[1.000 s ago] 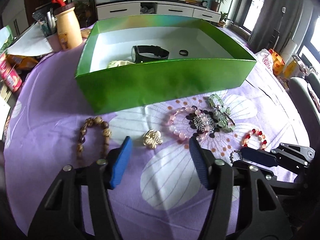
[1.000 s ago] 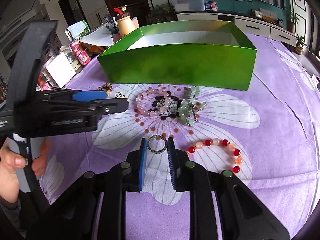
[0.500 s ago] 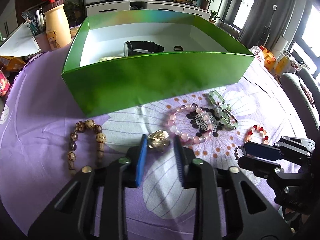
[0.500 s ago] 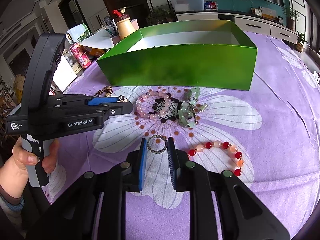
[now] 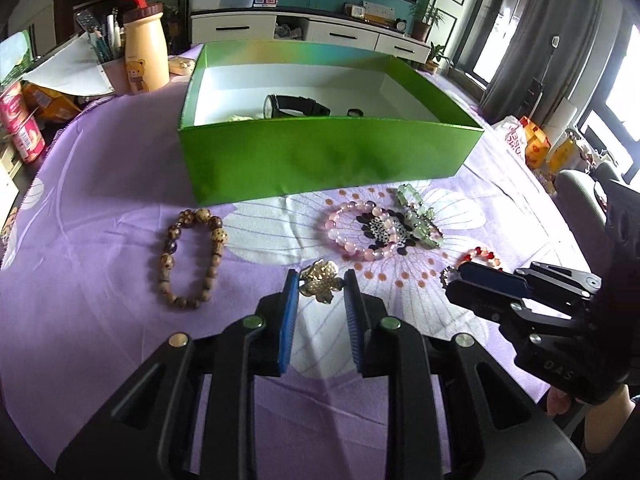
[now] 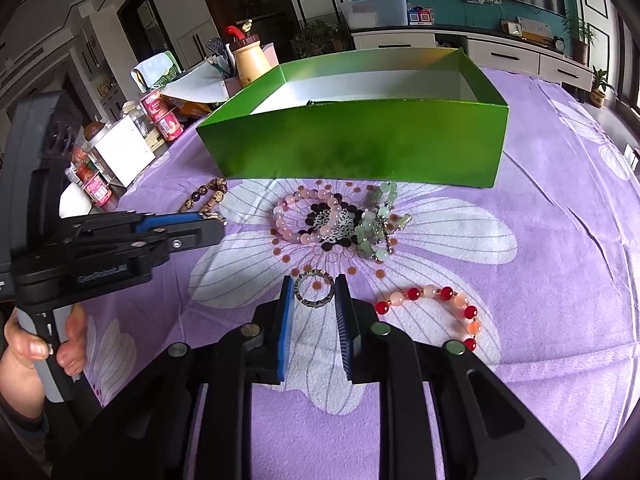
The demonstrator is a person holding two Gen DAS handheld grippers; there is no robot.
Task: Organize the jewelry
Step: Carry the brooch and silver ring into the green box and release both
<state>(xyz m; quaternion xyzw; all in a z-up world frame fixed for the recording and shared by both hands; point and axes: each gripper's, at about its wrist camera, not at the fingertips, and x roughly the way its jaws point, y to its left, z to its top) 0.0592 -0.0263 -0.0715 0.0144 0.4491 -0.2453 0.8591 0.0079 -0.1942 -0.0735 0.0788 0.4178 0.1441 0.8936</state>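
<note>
My left gripper (image 5: pixel 320 282) is shut on a gold brooch (image 5: pixel 320 286), held at the fingertips just over the purple cloth. My right gripper (image 6: pixel 315 292) is shut on a small silver ring (image 6: pixel 314 289) that lies on the cloth. Beyond them stands the green box (image 5: pixel 320 160) with a black watch (image 5: pixel 296 106) and a small dark ring (image 5: pixel 355 112) inside. On the cloth lie a brown bead bracelet (image 5: pixel 192 256), a pink bead bracelet (image 5: pixel 352 236), a green bead bracelet (image 5: pixel 420 220) and a red bead bracelet (image 6: pixel 436 308).
A bear-printed bottle (image 5: pixel 144 56) and a pen holder (image 5: pixel 106 52) stand behind the box on the left, with red cans (image 5: pixel 24 128) at the table's left edge. A grey chair (image 5: pixel 580 200) is at the right. A hand (image 6: pixel 24 356) holds the left gripper's handle.
The left jaws went from wide open to shut on the gold brooch, then the left gripper drew back a little with it. The right gripper stayed still on the silver ring.
</note>
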